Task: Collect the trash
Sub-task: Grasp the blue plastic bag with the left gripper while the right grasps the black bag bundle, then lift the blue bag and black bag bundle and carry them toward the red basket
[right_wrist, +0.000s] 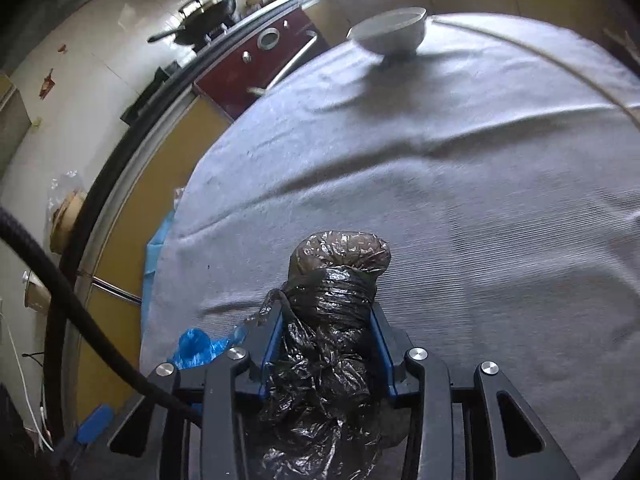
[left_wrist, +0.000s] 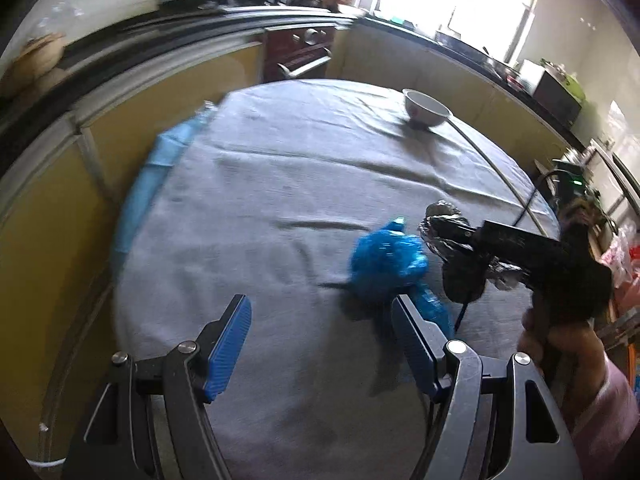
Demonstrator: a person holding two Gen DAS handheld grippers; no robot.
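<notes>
The round table [left_wrist: 280, 184], draped in a wrinkled grey cloth, fills both views, with kitchen counters curving behind it and a white bowl [left_wrist: 426, 108] sitting alone near the far edge, well apart from the action. Over on the right, the right gripper [right_wrist: 326, 320] has its blue pads clamped on a crumpled black plastic bag [right_wrist: 332, 300], squeezing its middle so the brownish, glossy end bulges out past the fingertips; it is held low over the cloth, likely ready to be lifted away. Just beside it lies a scrunched blue plastic bag [left_wrist: 386, 264], shiny and loosely balled, resting on the cloth. The left gripper [left_wrist: 320, 320] hangs in front of it, jaws apart and empty, lined up as if that blue bag is its target.
</notes>
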